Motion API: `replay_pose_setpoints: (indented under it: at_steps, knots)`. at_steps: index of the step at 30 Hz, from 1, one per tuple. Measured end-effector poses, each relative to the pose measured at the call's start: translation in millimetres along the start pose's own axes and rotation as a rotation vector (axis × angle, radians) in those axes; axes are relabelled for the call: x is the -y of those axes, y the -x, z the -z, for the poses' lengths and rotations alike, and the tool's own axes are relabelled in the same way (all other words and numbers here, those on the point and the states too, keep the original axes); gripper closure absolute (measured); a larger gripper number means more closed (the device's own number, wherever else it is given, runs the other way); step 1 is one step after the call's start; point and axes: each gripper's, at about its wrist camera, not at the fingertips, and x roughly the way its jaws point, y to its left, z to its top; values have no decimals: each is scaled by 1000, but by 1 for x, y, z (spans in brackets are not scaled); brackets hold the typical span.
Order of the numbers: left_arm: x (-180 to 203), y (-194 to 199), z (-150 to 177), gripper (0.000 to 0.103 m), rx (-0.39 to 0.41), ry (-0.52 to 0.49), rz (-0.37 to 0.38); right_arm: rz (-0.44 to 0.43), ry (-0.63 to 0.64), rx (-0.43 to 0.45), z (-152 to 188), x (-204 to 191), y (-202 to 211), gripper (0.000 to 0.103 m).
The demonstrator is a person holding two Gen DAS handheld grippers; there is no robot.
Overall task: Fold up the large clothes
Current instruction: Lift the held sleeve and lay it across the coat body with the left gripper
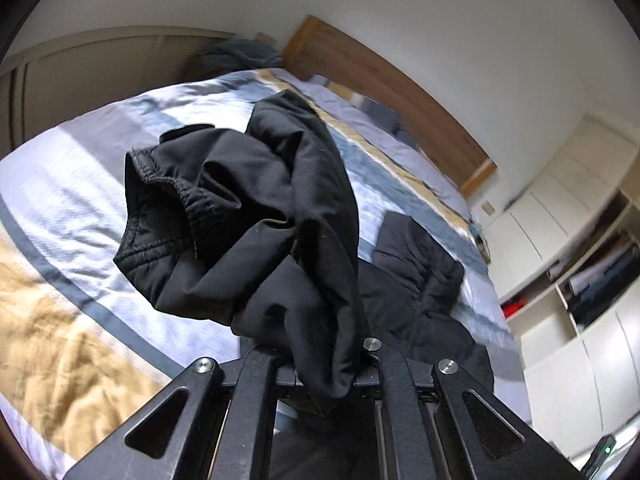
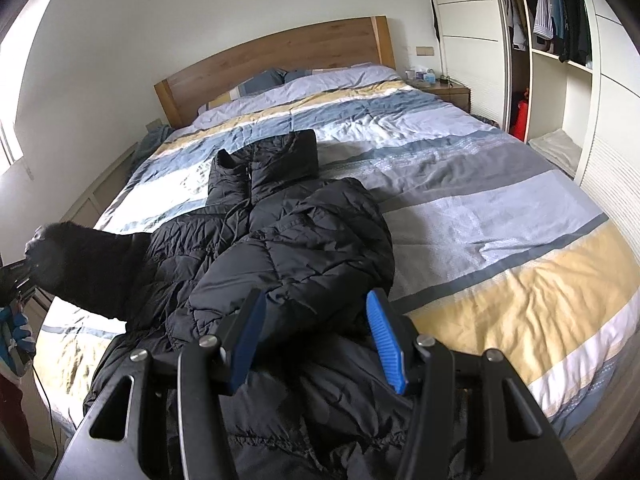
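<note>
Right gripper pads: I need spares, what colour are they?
Blue, ribbed pads on the right gripper; clearest in the right wrist view.

A bed (image 2: 500, 208) fills the room, its cover striped in blue, grey, white and yellow. A wooden headboard (image 2: 280, 52) stands against a plain white wall (image 2: 200, 8). A small nightstand (image 2: 450, 92) sits beside the bed's far corner. A white wardrobe (image 2: 560, 80) stands open along one side, clothes hanging inside. Daylight falls bright on the cover's other side.
</note>
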Motion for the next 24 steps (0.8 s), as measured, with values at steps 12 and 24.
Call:
replay_pose_setpoints:
  at_steps: [12, 24]
  knots:
    - [108, -33, 69, 98, -117, -185, 27, -14, -12, 46, 11, 37, 30, 52]
    - [176, -80, 137, 98, -245, -363, -85, -53, -132, 33, 39, 90, 24, 52]
